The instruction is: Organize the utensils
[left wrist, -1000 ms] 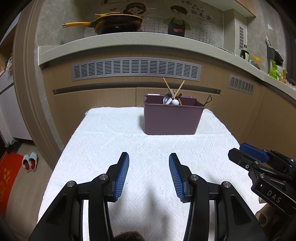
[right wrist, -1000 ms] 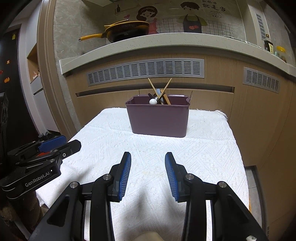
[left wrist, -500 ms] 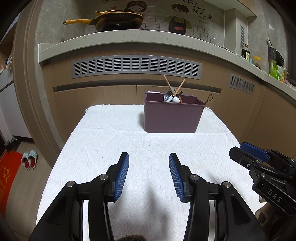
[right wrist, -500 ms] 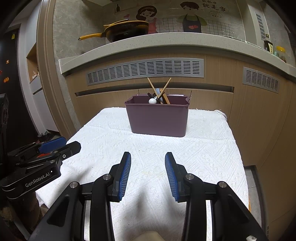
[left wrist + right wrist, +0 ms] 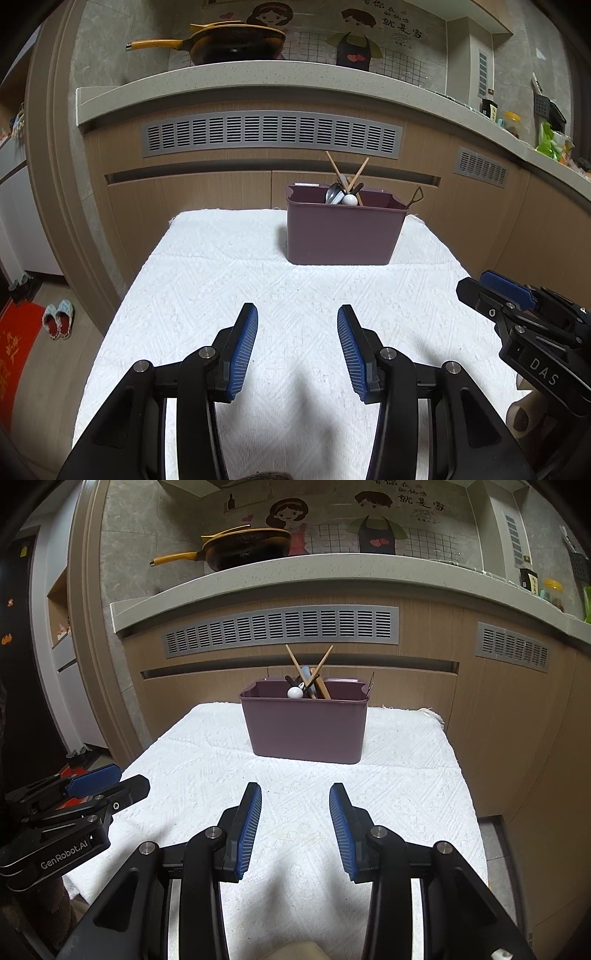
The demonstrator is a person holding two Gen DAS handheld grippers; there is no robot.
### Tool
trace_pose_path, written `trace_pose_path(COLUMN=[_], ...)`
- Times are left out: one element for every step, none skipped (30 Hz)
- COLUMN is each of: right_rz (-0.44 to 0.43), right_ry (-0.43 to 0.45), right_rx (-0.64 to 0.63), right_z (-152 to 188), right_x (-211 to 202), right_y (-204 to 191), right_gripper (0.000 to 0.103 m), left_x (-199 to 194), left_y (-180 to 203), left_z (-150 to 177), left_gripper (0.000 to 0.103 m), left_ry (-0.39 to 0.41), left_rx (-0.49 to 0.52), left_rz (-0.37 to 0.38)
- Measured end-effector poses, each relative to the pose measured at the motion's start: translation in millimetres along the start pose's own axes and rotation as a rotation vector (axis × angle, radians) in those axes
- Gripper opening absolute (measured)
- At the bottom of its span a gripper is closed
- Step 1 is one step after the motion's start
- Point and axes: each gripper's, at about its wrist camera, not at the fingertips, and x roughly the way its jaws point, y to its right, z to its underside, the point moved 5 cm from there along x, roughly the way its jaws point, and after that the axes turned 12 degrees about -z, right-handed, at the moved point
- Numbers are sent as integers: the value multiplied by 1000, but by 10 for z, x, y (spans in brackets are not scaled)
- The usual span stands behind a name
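Observation:
A purple plastic bin [image 5: 343, 232] stands at the far end of the white-clothed table [image 5: 229, 280]; it also shows in the right wrist view [image 5: 306, 727]. Utensils stick out of it: crossed wooden chopsticks [image 5: 347, 173], a metal spoon [image 5: 333, 194], a white ball-topped piece [image 5: 349, 200] and a small dark shovel-shaped spoon [image 5: 416, 195]. My left gripper [image 5: 297, 332] is open and empty above the near part of the table. My right gripper [image 5: 295, 812] is open and empty too, well short of the bin. Each gripper shows at the edge of the other's view.
A wooden kitchen counter [image 5: 258, 173] with grey vent grilles runs behind the table. A yellow-handled pan [image 5: 229, 40] sits on the countertop. Bottles and bags [image 5: 546, 136] stand at the far right. Slippers [image 5: 57, 319] and a red mat lie on the floor to the left.
Both grippers have drawn back slightly from the bin, which looks a little smaller and farther. Both stay open and empty.

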Motion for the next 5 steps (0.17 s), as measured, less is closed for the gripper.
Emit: trace_pose_path(right_rz=[0,0,-1,-1,-2], right_ry=[-1,-3,-5,-6,-6], right_rx=[0,0,1,1,2], right_z=[1,2,4,-1,-3], right_x=[3,7,11,12,16], right_y=[1,0,-1,-2,-2], right_gripper=[36,36,36,36,36], left_x=[-2,-5,-11,-19,-22], left_y=[-1,0,1,2,5], left_z=[2,4,4,6,6], left_gripper=[46,46,46,46,46], left_ry=[0,1,5,8,8], left_rx=[-1,-1,-1,-1,0], left_rz=[2,2,1,-1,1])
